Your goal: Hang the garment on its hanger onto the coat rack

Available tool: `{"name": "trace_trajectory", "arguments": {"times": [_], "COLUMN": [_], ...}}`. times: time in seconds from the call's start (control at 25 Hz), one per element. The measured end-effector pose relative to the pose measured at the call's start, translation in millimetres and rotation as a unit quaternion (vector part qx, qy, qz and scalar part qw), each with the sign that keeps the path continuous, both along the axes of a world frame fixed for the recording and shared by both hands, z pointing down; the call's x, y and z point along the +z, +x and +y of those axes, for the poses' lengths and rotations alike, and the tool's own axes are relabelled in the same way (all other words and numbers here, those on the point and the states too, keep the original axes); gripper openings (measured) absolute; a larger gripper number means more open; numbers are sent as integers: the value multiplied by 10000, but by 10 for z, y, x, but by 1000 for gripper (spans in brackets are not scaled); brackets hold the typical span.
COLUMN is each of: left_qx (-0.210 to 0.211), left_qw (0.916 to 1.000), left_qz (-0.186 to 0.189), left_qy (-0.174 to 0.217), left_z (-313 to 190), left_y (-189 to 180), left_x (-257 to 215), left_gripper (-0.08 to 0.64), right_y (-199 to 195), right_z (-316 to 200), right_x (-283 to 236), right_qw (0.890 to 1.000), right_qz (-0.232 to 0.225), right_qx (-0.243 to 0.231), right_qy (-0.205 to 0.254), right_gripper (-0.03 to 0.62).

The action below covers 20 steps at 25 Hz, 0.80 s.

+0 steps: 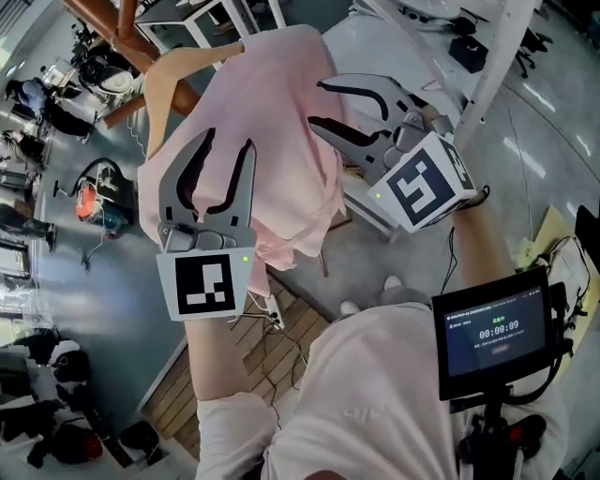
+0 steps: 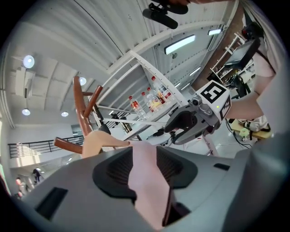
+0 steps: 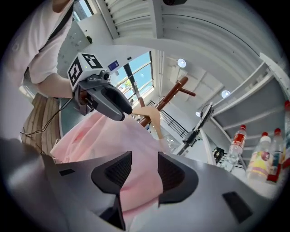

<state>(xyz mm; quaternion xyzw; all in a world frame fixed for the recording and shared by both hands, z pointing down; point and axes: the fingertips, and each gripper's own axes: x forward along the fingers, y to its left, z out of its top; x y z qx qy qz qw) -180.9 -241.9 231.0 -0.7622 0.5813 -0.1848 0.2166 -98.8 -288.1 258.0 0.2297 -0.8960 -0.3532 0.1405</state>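
A pink garment (image 1: 272,141) hangs on a pale wooden hanger (image 1: 169,80), whose top reaches the brown wooden coat rack (image 1: 117,23). My left gripper (image 1: 230,141) stands open against the garment's left side. In the left gripper view a fold of the pink garment (image 2: 145,181) lies in the gap between its jaws, with the hanger (image 2: 97,142) and the rack (image 2: 81,108) beyond. My right gripper (image 1: 316,103) is open at the garment's right side. The right gripper view shows the garment (image 3: 113,145) past its spread jaws, and the hanger (image 3: 154,118) on the rack (image 3: 170,95).
A white metal shelf frame (image 1: 487,56) stands to the right, and bottles (image 3: 235,140) sit on it. A screen with a timer (image 1: 492,333) is mounted at my lower right. Cables lie on a wooden floor patch (image 1: 272,347) below.
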Motion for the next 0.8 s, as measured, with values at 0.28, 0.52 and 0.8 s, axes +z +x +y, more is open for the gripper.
{"name": "trace_trajectory", "arguments": {"times": [0.28,0.52,0.8], "left_qx": [493,736,1017], "left_qw": [9968,9809,9557], "left_qz": [596,1686,2451], "left_qy": [-182,-625,-1277], "left_z": [-125,60,346], "left_y": [644,1322,2221], "left_x": [338,691,1001], "left_gripper": [137,24,6], "right_y": [716,1514,2520], "right_z": [75,437,797], "right_x": [289,368,451], "right_qw": [9964,9907,9727], "right_qz": [-297,-719,-1447], "right_qx": [633,903,1299], "right_qy": [-484,-715,-1268], "right_gripper": [186,186,184]}}
